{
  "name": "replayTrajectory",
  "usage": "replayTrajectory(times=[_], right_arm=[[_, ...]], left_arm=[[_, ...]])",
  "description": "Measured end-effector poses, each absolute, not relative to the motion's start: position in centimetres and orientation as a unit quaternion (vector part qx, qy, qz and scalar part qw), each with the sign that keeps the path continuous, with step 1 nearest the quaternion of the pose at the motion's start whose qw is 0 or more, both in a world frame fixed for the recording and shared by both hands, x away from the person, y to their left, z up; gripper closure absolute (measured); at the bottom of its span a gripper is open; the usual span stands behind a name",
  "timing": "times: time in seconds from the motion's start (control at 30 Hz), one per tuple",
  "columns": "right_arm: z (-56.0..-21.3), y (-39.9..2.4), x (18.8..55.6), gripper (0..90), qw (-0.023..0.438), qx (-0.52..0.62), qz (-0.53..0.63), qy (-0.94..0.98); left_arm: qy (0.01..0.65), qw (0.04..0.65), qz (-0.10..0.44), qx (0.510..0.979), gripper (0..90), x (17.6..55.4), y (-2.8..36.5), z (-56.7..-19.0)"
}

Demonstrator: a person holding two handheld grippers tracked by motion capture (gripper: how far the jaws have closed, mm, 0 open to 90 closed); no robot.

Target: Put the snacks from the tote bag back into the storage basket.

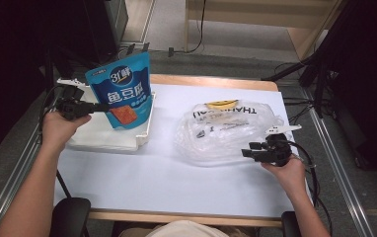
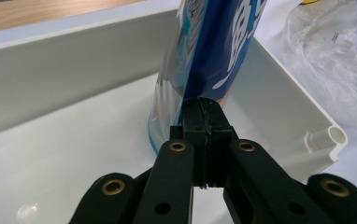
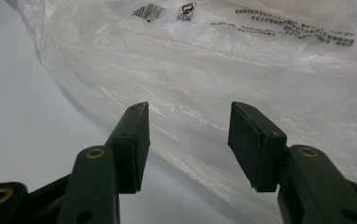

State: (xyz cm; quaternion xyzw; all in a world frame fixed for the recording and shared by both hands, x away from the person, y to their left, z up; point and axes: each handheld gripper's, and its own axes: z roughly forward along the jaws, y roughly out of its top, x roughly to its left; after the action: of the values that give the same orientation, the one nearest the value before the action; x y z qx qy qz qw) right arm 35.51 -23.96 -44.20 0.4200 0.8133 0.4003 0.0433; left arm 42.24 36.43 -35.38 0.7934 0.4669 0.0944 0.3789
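Observation:
A blue snack pouch (image 1: 122, 91) with white lettering stands upright over the white tray (image 1: 108, 139) at the table's left. My left gripper (image 1: 99, 107) is shut on the pouch's left edge; in the left gripper view its jaws (image 2: 203, 112) pinch the pouch (image 2: 223, 46) above the tray's floor (image 2: 74, 154). A crumpled clear plastic bag (image 1: 226, 129) with black print lies at the right centre. My right gripper (image 1: 245, 152) is open at the bag's near right edge; its pads (image 3: 134, 140) stand apart just short of the bag (image 3: 214, 74), nothing between them.
A white sheet (image 1: 176, 177) covers the wooden table. A yellow-printed patch (image 1: 222, 104) shows at the bag's far edge. Cables (image 1: 310, 173) trail from the right gripper. Black stands and dark equipment (image 1: 320, 69) flank the table.

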Motion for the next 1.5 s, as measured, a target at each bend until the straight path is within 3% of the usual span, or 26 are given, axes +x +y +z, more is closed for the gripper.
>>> replayTrajectory(times=[1.5], right_arm=[[-44.0,-24.2,34.5,49.9,0.052,0.423,0.404,0.809]], left_arm=[[0.495,0.391,0.107,0.768,90.0,44.4,36.7,-35.8]])
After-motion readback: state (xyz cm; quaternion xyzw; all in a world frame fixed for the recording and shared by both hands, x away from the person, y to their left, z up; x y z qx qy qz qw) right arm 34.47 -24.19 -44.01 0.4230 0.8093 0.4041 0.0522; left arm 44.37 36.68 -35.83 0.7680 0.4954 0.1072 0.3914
